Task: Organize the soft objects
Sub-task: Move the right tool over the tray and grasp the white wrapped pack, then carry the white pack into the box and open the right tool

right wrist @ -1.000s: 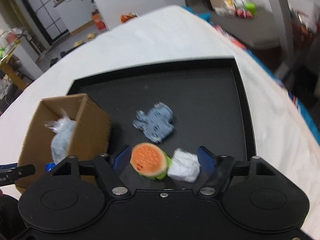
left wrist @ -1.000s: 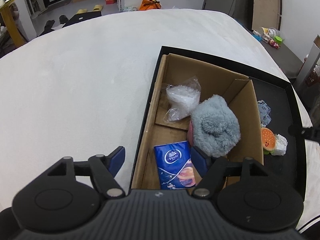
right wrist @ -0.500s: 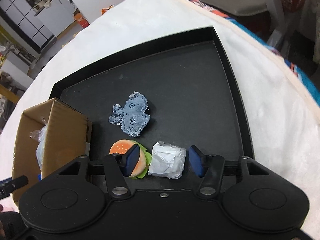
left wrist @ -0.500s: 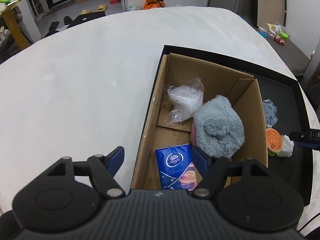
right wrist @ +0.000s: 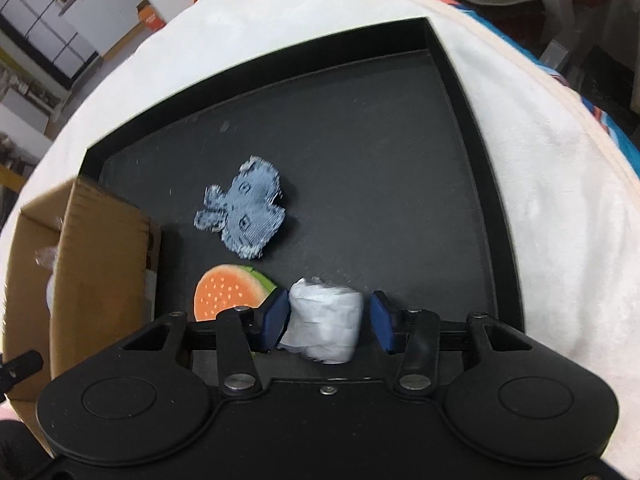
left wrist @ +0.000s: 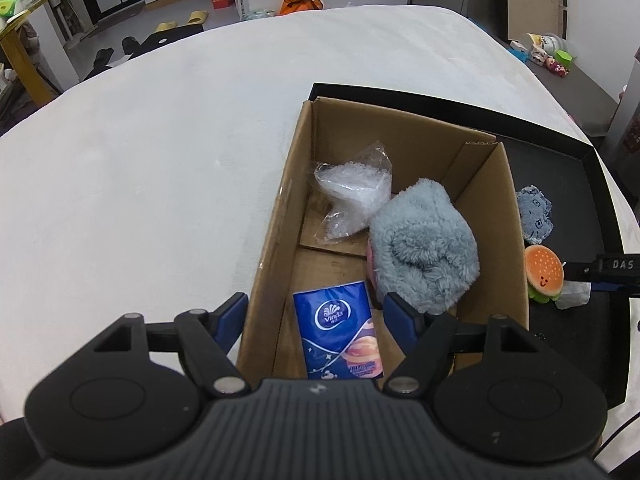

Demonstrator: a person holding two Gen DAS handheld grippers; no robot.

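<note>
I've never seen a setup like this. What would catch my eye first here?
Probably the right hand-held gripper, its jaws just closing around a crumpled white wad on the black tray, beside an orange burger toy. Next, the open cardboard box on the tray's left, holding a fluffy grey plush and a blue tissue pack.

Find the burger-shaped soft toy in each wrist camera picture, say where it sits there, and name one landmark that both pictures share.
Left wrist view: the burger toy lies at the right edge, on the black tray, just beyond the cardboard box.
Right wrist view: the burger toy is low and left of centre, between the box and the white paper wad.
Shared landmark: the denim patch, lying just beyond the burger in both.
</note>
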